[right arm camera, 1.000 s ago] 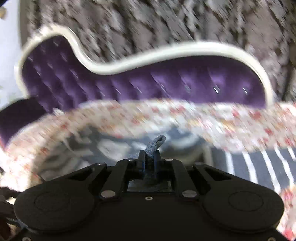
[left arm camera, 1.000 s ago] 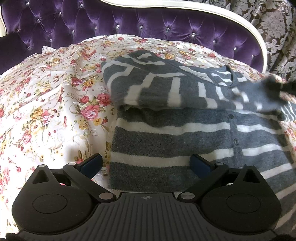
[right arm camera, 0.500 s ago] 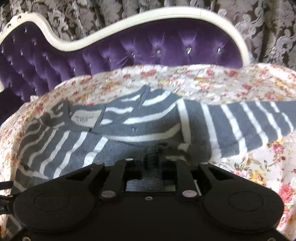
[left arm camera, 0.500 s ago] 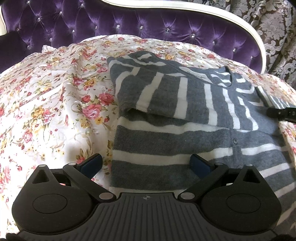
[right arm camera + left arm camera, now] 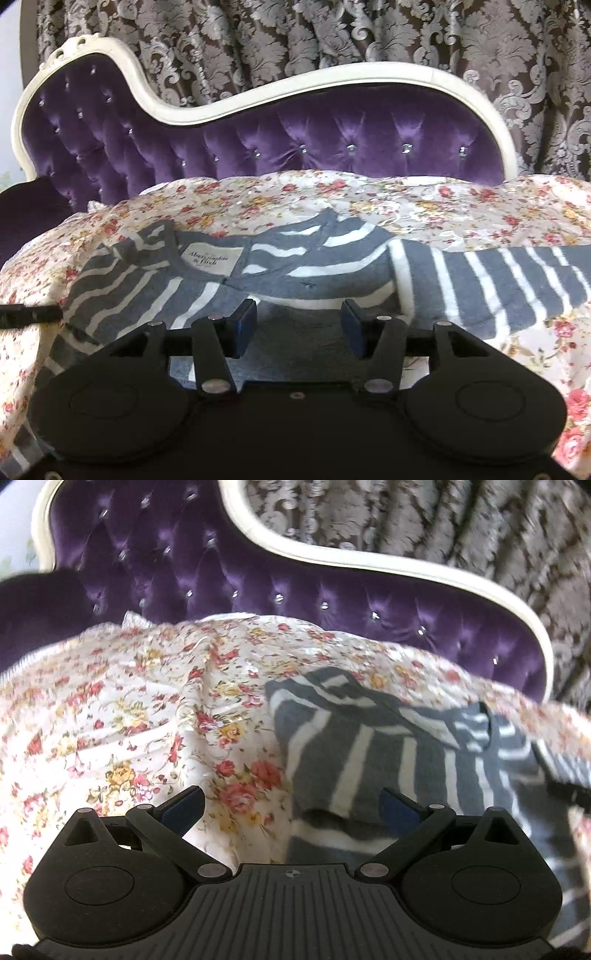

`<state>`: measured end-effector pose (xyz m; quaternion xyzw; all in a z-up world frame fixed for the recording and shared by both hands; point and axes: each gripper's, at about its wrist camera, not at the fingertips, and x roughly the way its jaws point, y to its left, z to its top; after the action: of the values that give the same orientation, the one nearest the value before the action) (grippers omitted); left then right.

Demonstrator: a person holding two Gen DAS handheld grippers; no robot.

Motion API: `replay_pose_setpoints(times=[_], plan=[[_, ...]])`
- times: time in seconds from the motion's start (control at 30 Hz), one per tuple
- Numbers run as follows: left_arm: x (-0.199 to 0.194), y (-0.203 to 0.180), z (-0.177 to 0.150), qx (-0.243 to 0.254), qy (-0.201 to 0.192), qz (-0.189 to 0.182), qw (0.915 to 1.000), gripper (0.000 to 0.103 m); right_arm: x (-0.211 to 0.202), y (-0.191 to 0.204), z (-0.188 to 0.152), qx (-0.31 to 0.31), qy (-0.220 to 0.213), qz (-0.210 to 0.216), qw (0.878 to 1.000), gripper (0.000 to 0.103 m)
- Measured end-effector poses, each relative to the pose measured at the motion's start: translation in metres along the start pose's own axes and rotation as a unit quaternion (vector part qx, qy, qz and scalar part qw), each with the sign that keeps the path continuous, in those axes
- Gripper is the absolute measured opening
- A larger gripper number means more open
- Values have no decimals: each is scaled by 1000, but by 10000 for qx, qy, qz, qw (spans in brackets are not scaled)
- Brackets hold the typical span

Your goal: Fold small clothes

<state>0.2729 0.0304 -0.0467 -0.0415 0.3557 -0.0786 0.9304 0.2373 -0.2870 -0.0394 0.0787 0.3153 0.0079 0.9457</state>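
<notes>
A grey cardigan with white stripes point(image 5: 332, 273) lies on the floral sheet point(image 5: 461, 206), its white neck label point(image 5: 212, 260) showing. One sleeve is folded across the body point(image 5: 369, 760); the other sleeve point(image 5: 517, 280) stretches out to the right in the right wrist view. My right gripper point(image 5: 299, 325) sits low over the body of the cardigan and its jaws are opening, with cloth lying below them but nothing pinched. My left gripper point(image 5: 291, 808) stands open above the left edge of the folded sleeve, holding nothing.
A purple tufted sofa back point(image 5: 295, 147) with a white frame rises behind the sheet. Patterned grey curtains point(image 5: 332, 37) hang behind it. Bare floral sheet point(image 5: 129, 720) spreads to the left of the cardigan. The tip of the other gripper point(image 5: 26, 315) shows at the left edge.
My right gripper carried the sleeve cuff across, laid it on the cardigan and let it go. My left gripper lifted and tilted up, so more of the sofa back shows.
</notes>
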Motion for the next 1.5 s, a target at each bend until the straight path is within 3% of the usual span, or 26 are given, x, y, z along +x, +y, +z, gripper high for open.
replay_pose_setpoints(times=[0.07, 0.1, 0.13, 0.23, 0.3, 0.47, 0.67, 0.7, 0.73, 0.77, 0.87, 0.97, 1.2, 1.33, 1.43, 1.5], plan=[[3, 10, 5, -256, 32, -195, 9995, 100, 3, 0, -3, -84, 18, 45, 10000, 58], [3, 14, 6, -378, 58, -317, 9988, 94, 4, 0, -5, -113, 16, 81, 9999, 58], [6, 19, 8, -514, 112, -439, 9976, 82, 5, -1, -6, -115, 19, 105, 9999, 58], [14, 28, 16, -731, 336, -731, 9941, 73, 7, -4, -6, 24, 91, 224, 9997, 58], [15, 28, 18, -756, 387, -751, 9936, 71, 5, -5, -3, 79, 37, 319, 9995, 58], [16, 14, 14, -281, 368, -453, 9979, 71, 5, -2, 1, 93, 101, 487, 9987, 58], [41, 6, 29, -432, 600, -485, 9961, 69, 4, 3, -2, -126, 184, 445, 9988, 58], [45, 6, 29, -455, 626, -470, 9959, 49, 5, 2, -2, -97, 202, 457, 9987, 58], [46, 7, 27, -488, 585, -473, 9960, 12, 5, 0, -1, -39, 230, 480, 9986, 58], [45, 8, 25, -540, 537, -452, 9961, 6, 5, 0, -1, 4, 255, 500, 9984, 58], [40, 15, 19, -627, 379, -274, 9969, 6, 6, 0, 0, 16, 304, 546, 9980, 58], [41, 20, 14, -523, 337, 198, 9979, 0, 10, 3, -2, -67, 445, 545, 9975, 58], [29, 27, 18, -427, 268, 291, 9983, 5, 15, 1, -5, 39, 636, 500, 9967, 59], [6, 24, 13, -394, 17, 279, 9988, 54, 13, -3, -5, 149, 624, 560, 9964, 73], [-10, 15, 8, -329, -77, 281, 9990, 73, 14, -3, -4, 159, 635, 571, 9962, 76], [-20, 7, 4, -223, -94, 280, 9993, 78, 15, -2, -4, 167, 650, 577, 9961, 79]])
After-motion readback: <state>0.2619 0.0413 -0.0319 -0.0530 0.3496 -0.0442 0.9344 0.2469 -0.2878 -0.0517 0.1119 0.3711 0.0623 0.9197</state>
